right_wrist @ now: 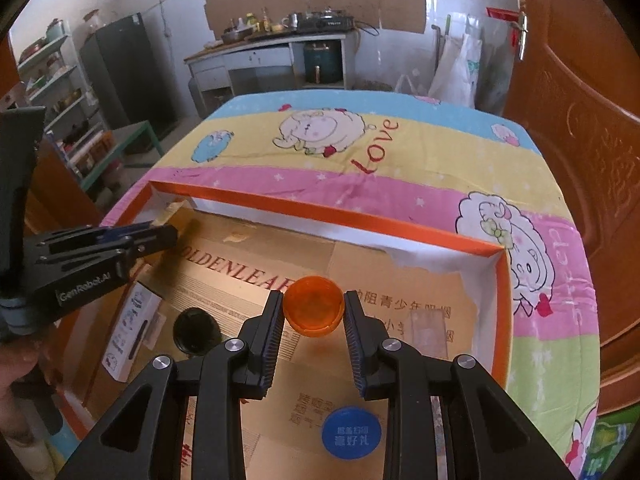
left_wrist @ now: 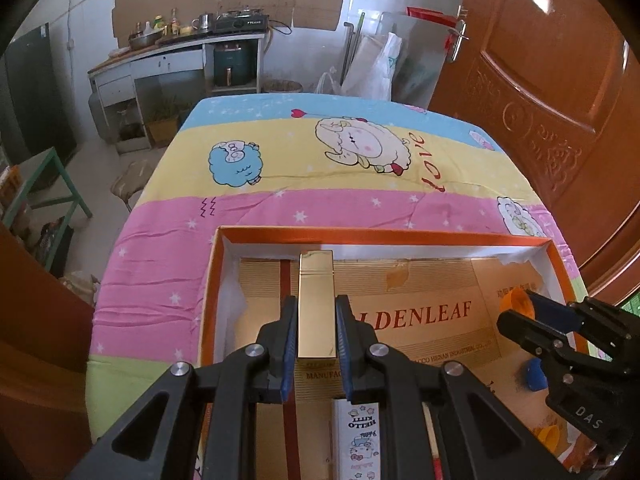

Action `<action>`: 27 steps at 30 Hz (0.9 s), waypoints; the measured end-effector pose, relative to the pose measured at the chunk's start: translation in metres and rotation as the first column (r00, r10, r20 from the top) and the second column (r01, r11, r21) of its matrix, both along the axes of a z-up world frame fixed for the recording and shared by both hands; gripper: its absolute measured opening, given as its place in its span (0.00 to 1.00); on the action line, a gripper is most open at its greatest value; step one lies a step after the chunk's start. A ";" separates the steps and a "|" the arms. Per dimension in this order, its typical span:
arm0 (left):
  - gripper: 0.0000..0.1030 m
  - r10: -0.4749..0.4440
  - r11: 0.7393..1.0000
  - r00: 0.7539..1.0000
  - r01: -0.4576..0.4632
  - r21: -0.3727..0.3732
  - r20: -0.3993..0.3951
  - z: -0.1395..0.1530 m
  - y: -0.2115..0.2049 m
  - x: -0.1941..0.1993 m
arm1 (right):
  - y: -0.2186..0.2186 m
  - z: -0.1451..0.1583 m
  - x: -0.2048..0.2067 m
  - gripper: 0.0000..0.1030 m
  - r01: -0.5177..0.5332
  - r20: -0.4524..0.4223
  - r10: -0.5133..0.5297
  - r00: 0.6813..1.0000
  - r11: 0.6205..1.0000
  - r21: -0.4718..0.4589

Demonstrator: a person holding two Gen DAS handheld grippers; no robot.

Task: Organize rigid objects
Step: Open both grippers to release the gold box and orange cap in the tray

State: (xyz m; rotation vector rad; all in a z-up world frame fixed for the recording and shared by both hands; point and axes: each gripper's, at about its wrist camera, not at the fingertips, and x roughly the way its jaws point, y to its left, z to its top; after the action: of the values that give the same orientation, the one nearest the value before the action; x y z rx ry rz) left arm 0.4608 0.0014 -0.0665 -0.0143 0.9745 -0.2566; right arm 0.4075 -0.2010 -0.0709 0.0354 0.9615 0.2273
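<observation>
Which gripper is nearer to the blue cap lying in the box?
Right. The blue cap lies just below the right gripper; the left gripper is further away, across the box.

Gold box (left_wrist: 316, 304): mirror-glossy, metallic-looking. Orange cap (right_wrist: 313, 306): translucent smooth plastic. Tray (left_wrist: 380, 237): cardboard, matt orange rim, printed cardboard liner. Bedsheet (left_wrist: 280, 184): printed cloth, wrinkled. Fingers (left_wrist: 343, 344): black plastic, ribbed blue pads.

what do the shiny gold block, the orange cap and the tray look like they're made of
Gold rectangular block: polished metal or metallised plastic, mirror-like reflections. Orange round cap: translucent glossy plastic, light glows through it. Orange-rimmed shallow tray: paperboard, torn white lining at its corners, floor lined with printed corrugated cardboard.
</observation>
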 end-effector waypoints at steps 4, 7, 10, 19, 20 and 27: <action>0.18 -0.005 1.000 1.000 0.006 0.005 -0.012 -0.002 0.000 0.001 | 0.001 -0.004 0.001 0.30 0.003 -0.023 -0.003 1.000 1.000 -0.005; 0.18 -0.004 1.000 1.000 0.004 0.001 -0.029 -0.004 0.000 0.003 | 0.002 -0.006 0.002 0.30 0.002 -0.034 -0.003 0.999 1.000 -0.013; 0.18 -0.003 1.000 0.999 0.003 -0.011 -0.034 -0.005 0.001 0.004 | 0.003 -0.009 0.002 0.30 0.004 -0.042 -0.005 0.999 1.000 -0.019; 0.23 -0.001 1.000 1.000 0.000 -0.028 -0.032 -0.004 0.001 0.004 | 0.005 -0.011 0.005 0.30 0.001 -0.053 -0.002 0.999 1.000 -0.031; 0.31 -0.001 0.999 1.000 0.000 -0.035 -0.031 -0.003 0.002 0.004 | 0.005 -0.011 0.005 0.30 0.004 -0.053 -0.006 0.999 0.999 -0.038; 0.44 0.011 0.998 1.000 -0.012 -0.063 -0.011 0.004 0.007 0.001 | 0.005 -0.012 0.004 0.41 0.007 -0.054 -0.009 0.998 0.999 -0.043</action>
State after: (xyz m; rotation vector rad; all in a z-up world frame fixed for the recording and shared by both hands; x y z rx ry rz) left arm 0.4617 0.0086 -0.0620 -0.0792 0.9768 -0.2770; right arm 0.4120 -0.1960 -0.0825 0.0060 1.0199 0.1989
